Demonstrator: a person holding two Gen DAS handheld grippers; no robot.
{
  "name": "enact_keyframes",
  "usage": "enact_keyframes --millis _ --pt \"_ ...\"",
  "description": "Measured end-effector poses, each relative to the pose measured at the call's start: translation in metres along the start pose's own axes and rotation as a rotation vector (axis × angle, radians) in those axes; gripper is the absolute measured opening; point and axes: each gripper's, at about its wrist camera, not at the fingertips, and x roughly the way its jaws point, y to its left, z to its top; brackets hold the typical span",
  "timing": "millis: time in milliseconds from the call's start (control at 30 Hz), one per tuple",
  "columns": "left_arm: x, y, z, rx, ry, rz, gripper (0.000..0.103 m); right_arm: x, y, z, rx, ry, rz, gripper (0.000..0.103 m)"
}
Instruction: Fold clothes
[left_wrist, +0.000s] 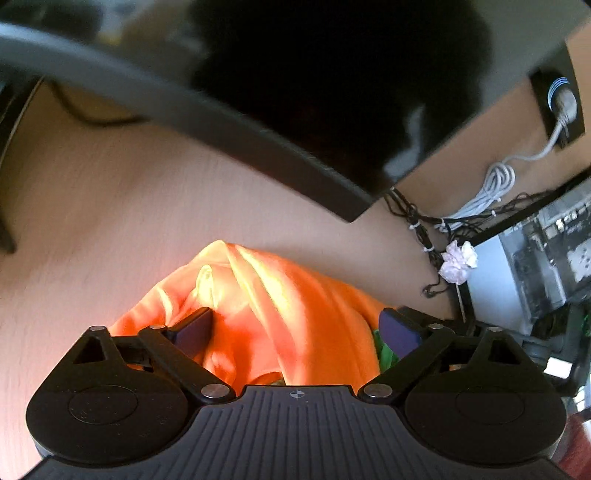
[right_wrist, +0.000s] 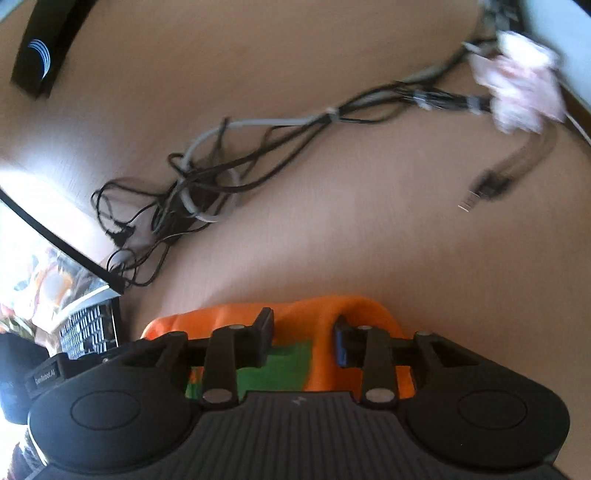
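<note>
Orange garment bunched between both grippers, low on a pale wooden worktop.

Orange cloth (left_wrist: 280, 314) is seen in the left wrist view at lower centre, heaped in soft ridges on the worktop (left_wrist: 110, 206), with the left gripper (left_wrist: 295, 332) spread wide around it, its fingers not pressed into the fabric; before closing, a single edge layer should be singled out so the fold runs clean. A dark curved monitor (left_wrist: 258, 110) fills the upper frame. In the right wrist view the garment, orange with a green patch (right_wrist: 284, 365), lies at the bottom centre, and the right gripper (right_wrist: 303, 343) is set narrower with a ridge of cloth between its fingers, though a firm pinch cannot be confirmed. Tangled cables (right_wrist: 207, 177) lie well apart, upper left. Both grippers appear low and angled forward.
</note>
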Motion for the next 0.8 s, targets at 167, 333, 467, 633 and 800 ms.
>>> enact_keyframes --millis 167,333,467,633,800 --pt "-0.008 -0.008 0.003 0.04 -0.032 -0.038 0.02 -0.005 0.031 0.002 -0.162 -0.056 -0.015 0.027" --pt "-0.059 -0.022 -0.013 0.136 -0.098 -0.151 0.018 -0.053 0.051 -0.007 -0.255 -0.13 0.026 0.021" --pt "-0.101 -0.032 -0.036 0.222 -0.103 -0.24 0.018 -0.098 0.059 -0.029 -0.286 -0.156 0.053 0.019" --pt "-0.133 -0.029 -0.083 0.37 0.03 -0.263 0.039 -0.116 0.059 -0.085 -0.339 -0.074 0.014 0.019" --pt "-0.179 -0.014 -0.089 0.42 0.04 -0.258 0.074 -0.113 0.053 -0.152 -0.378 0.05 -0.074 0.019"
